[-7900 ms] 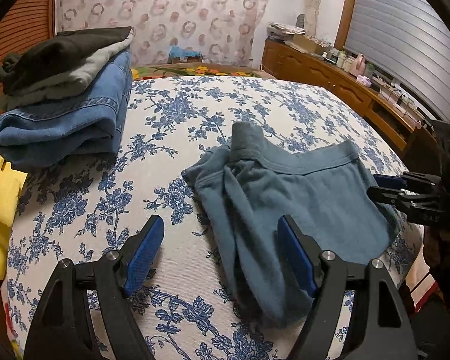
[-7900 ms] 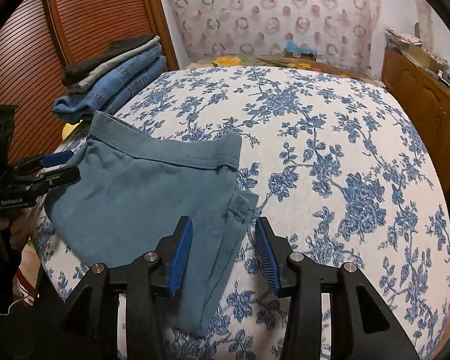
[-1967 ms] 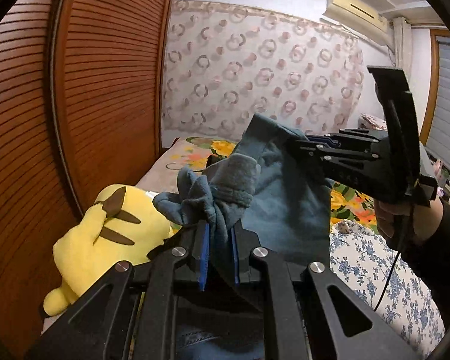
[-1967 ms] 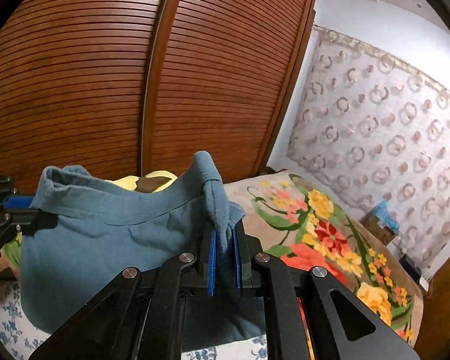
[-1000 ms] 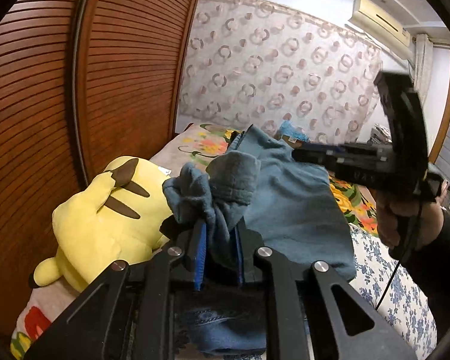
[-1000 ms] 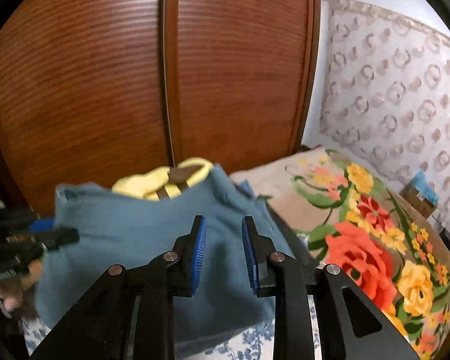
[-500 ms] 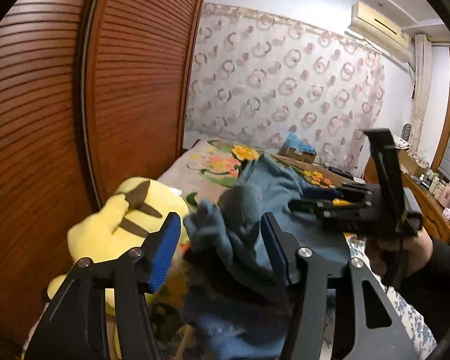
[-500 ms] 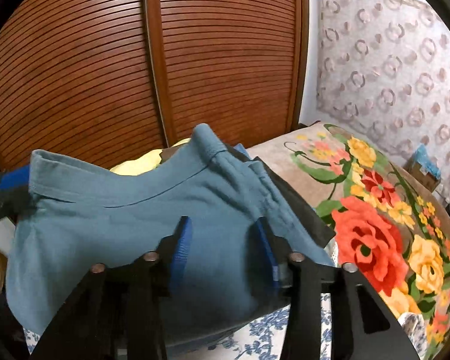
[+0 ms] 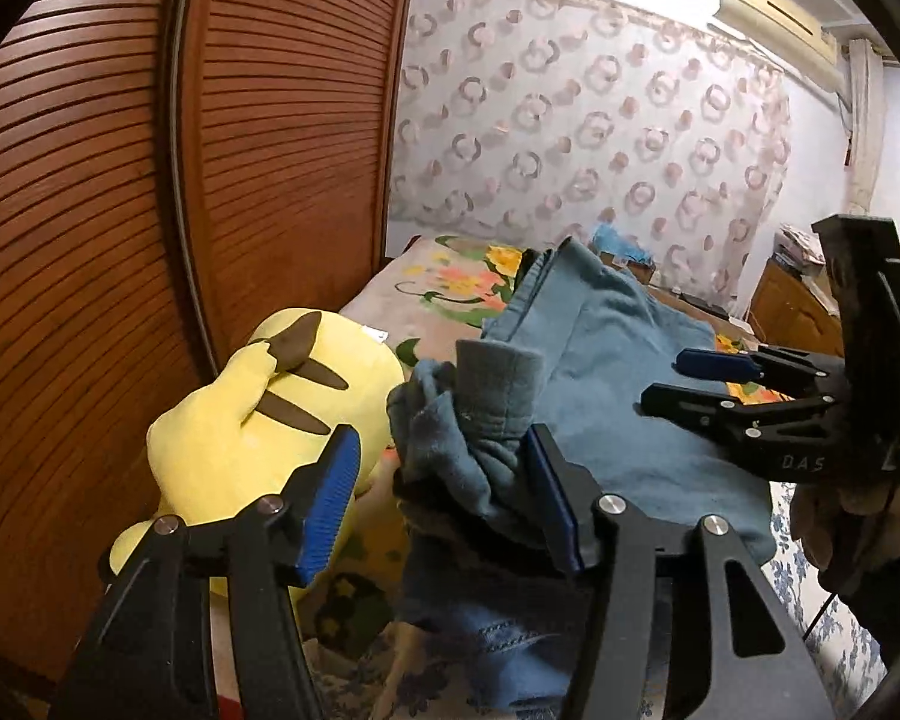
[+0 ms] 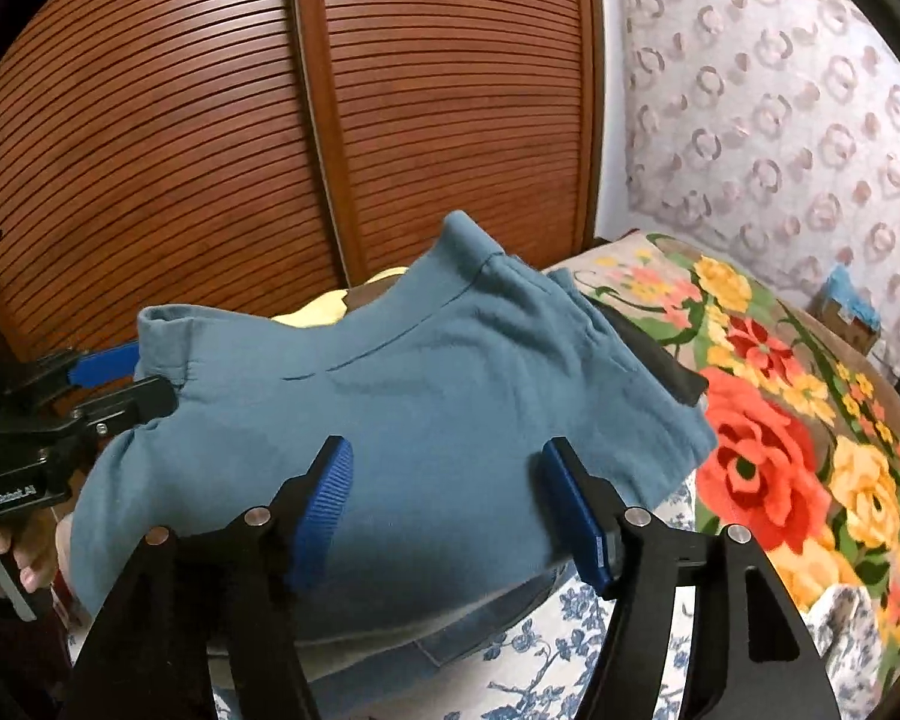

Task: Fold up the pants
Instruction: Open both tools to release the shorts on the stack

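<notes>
The folded teal pants (image 10: 426,408) lie on top of a stack of folded clothes; they also show in the left wrist view (image 9: 624,384), with a bunched corner (image 9: 480,414) near my left fingers. My left gripper (image 9: 444,504) is open, its jaws either side of that bunched corner, holding nothing. It shows at the left edge of the right wrist view (image 10: 114,378). My right gripper (image 10: 450,510) is open just above the pants' near edge, empty. It also shows in the left wrist view (image 9: 684,378).
A yellow plush toy (image 9: 258,414) lies left of the stack against the wooden slatted wardrobe doors (image 10: 270,120). Folded jeans (image 9: 510,654) sit under the teal pants. A floral blanket (image 10: 780,420) and blue-flowered bed sheet (image 10: 534,672) lie to the right.
Both grippers have opened and let go of the teal pants, which now rest on the clothes stack. The right gripper's jaws opened wider in the last half second.
</notes>
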